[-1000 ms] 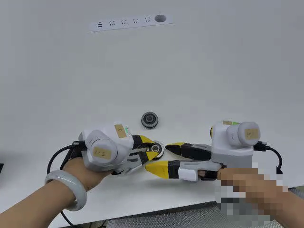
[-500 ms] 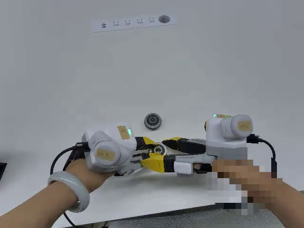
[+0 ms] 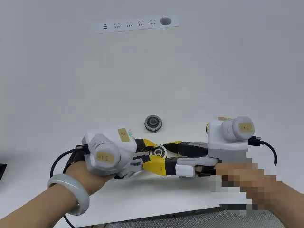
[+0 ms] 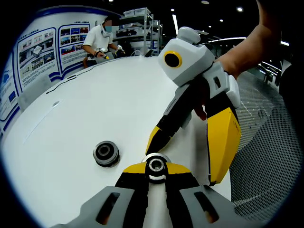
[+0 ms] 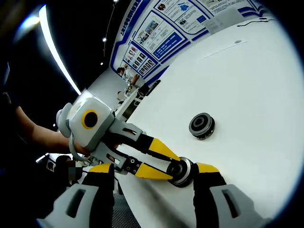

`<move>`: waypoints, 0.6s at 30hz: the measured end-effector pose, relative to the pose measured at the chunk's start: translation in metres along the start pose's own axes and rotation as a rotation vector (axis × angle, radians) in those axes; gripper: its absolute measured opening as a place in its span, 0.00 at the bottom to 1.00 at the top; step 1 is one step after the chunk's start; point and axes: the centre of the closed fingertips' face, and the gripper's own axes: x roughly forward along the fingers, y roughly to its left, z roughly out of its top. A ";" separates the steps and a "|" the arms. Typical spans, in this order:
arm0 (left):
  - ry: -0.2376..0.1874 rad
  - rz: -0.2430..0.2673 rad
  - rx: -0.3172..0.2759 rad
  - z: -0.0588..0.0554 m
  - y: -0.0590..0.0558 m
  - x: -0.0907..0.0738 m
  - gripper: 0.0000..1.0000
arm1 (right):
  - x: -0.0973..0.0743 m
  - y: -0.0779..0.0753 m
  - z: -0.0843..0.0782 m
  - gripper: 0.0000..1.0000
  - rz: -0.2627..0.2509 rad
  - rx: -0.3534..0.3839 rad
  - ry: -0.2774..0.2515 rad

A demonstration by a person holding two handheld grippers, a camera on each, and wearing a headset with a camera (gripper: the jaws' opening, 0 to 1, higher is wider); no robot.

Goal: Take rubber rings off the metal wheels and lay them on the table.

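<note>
My left claw (image 3: 150,151) pinches a wheel (image 4: 156,167) at its tips. My right claw (image 5: 156,171) is spread wide, and that wheel sits between its jaws, close to one. The other wheel (image 3: 153,123) lies apart on the table (image 3: 204,71).

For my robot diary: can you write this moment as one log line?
left tool: shut on metal wheel | right tool: open around that wheel | second wheel: lying apart on table

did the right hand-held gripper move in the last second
Yes. Against the loose wheel on the table, the right hand-held gripper has shifted left, toward the left hand-held gripper.
</note>
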 end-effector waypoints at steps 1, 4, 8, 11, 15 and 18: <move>0.000 0.000 0.000 0.000 0.000 0.000 0.12 | -0.001 0.001 -0.001 0.69 0.000 0.002 -0.001; 0.000 0.000 0.000 0.000 0.000 0.000 0.12 | -0.004 0.000 -0.002 0.68 -0.001 0.013 -0.003; 0.000 0.001 0.000 0.000 0.000 0.000 0.12 | -0.006 0.000 -0.007 0.67 -0.003 0.029 0.008; 0.001 0.001 0.001 0.000 0.000 0.000 0.12 | -0.008 0.001 -0.008 0.67 -0.003 0.039 0.004; 0.000 0.001 0.000 0.000 0.000 0.000 0.12 | -0.009 0.003 -0.008 0.68 -0.005 0.047 -0.001; -0.001 0.000 0.000 0.000 0.000 0.000 0.12 | -0.009 0.004 -0.008 0.68 -0.006 0.049 -0.001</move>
